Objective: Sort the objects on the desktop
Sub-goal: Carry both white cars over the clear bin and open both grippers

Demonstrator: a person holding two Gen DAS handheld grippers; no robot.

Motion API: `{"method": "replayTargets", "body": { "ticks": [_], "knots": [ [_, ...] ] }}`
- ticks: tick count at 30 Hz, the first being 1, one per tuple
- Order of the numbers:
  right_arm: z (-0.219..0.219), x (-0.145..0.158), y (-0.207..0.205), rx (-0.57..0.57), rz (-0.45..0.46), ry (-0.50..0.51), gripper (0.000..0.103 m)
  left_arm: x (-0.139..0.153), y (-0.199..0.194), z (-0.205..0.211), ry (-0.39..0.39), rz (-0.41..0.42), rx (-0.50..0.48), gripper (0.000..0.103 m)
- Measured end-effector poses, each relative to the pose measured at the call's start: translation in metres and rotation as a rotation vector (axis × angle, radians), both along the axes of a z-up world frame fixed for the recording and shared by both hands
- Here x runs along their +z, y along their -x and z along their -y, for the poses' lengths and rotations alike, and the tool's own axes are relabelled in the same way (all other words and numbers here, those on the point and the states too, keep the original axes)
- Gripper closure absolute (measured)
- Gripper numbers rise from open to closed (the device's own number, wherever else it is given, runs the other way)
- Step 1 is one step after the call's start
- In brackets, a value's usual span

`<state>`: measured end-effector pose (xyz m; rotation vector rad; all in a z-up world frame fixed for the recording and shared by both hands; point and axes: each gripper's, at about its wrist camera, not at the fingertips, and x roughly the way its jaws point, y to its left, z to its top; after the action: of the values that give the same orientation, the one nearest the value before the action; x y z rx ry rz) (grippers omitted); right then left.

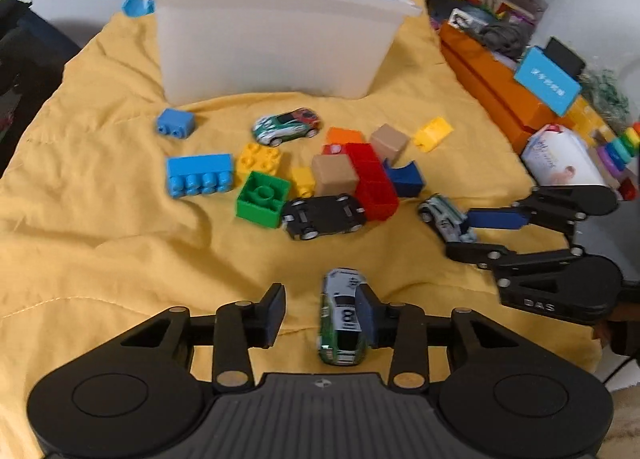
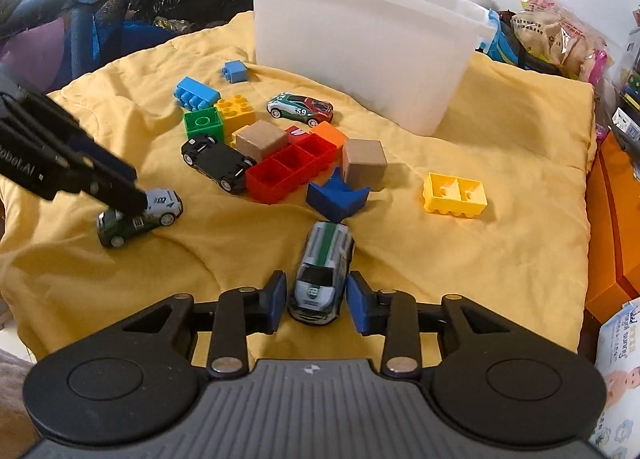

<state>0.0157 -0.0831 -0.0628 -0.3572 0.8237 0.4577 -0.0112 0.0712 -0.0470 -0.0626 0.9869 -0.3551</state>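
Two grippers are hovering over toy cars on a yellow blanket [image 2: 500,259], with a white plastic bin [image 2: 360,47] standing behind the toys.

The left gripper [image 1: 320,313] is holding its fingers apart; the green-and-white car [image 1: 342,323] is lying against the right finger, clear of the left one. The right gripper [image 2: 316,301] is bracketing the silver-green car [image 2: 322,275], fingers narrow but not pressing. Bricks and two more cars are lying loose before the bin, whose inside is hidden.
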Motion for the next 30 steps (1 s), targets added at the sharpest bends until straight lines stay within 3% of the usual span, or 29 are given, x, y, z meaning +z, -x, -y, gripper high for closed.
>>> {"method": "replayTargets", "body": {
  "ticks": [10, 13, 17, 24, 30],
  "knots": [
    [0.000, 0.001, -0.010, -0.058, -0.020, -0.054, 0.058, -0.019, 0.002, 0.016, 0.025, -0.058, -0.023, 0.057],
    [-0.006, -0.006, -0.014, -0.068, -0.043, -0.027, 0.060, -0.020, 0.003, 0.014, -0.004, -0.045, -0.018, 0.071],
    [-0.005, -0.005, -0.013, -0.074, -0.056, -0.050, 0.068, -0.016, 0.006, 0.017, -0.038, -0.016, -0.050, 0.072],
    [-0.006, 0.010, -0.011, -0.062, -0.031, -0.083, 0.069, 0.034, -0.009, 0.001, 0.010, 0.117, -0.050, 0.072],
    [-0.013, 0.068, -0.031, -0.055, 0.147, -0.125, 0.069, 0.094, -0.053, -0.017, 0.040, 0.273, -0.013, 0.072]
  ]
}}
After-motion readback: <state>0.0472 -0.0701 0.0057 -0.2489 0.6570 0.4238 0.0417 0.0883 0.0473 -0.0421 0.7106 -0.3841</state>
